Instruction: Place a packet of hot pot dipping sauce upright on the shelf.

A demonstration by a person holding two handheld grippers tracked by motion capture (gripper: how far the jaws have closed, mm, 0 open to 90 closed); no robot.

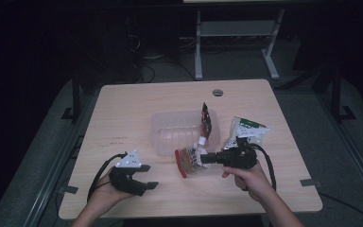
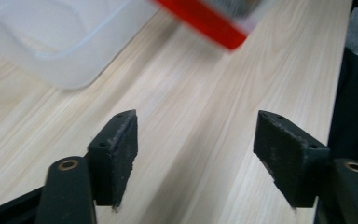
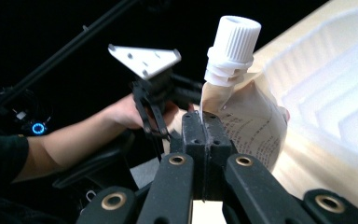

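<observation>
Right gripper [image 3: 204,122] is clamped on a spouted pouch [image 3: 249,116] just below its white cap [image 3: 230,44]; the pouch hangs beside the tub [image 1: 179,127]. Left gripper [image 2: 196,149] stands wide apart over bare table [image 2: 191,93]; nothing lies between its pads.

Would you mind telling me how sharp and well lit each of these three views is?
High view: dim, dark surroundings, wooden table lit. Left gripper view: bright, red-edged pouch motion-blurred, black pads sharp. Right gripper view: white-capped spouted pouch crisp, translucent plastic tub overexposed.
</observation>
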